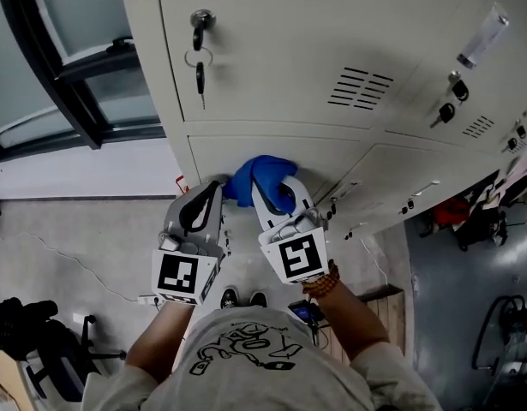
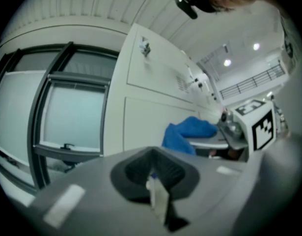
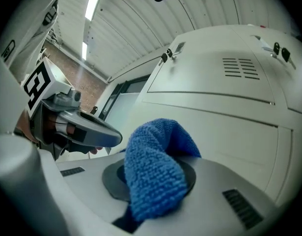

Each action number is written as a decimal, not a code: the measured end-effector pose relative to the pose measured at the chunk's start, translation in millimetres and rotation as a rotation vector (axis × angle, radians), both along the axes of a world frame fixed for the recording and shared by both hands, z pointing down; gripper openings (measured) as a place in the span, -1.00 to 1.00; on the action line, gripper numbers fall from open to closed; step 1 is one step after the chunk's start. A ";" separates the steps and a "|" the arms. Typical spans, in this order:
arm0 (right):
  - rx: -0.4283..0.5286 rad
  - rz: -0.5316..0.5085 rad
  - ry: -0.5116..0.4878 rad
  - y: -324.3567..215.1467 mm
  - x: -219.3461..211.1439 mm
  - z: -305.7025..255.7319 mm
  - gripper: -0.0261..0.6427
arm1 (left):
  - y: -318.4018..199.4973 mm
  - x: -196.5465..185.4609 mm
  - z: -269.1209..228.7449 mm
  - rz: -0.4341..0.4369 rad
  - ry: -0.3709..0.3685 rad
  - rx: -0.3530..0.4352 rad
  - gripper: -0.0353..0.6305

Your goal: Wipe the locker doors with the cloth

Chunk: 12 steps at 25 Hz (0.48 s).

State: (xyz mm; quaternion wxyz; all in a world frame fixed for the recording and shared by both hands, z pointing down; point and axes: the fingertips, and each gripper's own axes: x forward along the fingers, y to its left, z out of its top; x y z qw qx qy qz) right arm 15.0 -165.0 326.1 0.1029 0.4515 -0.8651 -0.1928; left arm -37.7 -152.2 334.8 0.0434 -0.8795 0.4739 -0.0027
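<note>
Two grippers sit side by side at the lower locker door [image 1: 319, 157]: the right gripper [image 1: 276, 188] clamps the bunched blue cloth [image 1: 261, 175], and the left gripper [image 1: 216, 187] has its jaws pressed together, empty.

In the head view the light is flat and rather dim. The pale grey metal locker doors [image 1: 272, 67] take it evenly, without glare, and the dark grey floor [image 1: 456, 332] at the lower right of the frame sinks into shadow. The left gripper view has black corners and bowed edges. Two round ceiling lamps [image 2: 227, 62] burn white at the upper right, the tall dark-framed window [image 2: 72, 117] glows pale at the left, and my left claw [image 2: 153, 181] is smeared out of focus along the bottom. In the right gripper view a long strip light [image 3: 94, 1] flares at the upper left. The blue towelling cloth [image 3: 153, 176] shows crisp weave at the centre.
</note>
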 end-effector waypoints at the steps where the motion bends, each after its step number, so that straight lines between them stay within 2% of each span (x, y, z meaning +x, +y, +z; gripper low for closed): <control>1: 0.015 -0.003 -0.003 0.3 -1.2 -7.7 -0.85 | -0.3 0.9 -5.2 -0.002 -0.004 0.009 -0.89; 12: 0.130 -0.001 -0.083 5.5 11.9 -71.4 -0.85 | -1.5 11.5 -52.7 0.020 0.019 0.104 -0.89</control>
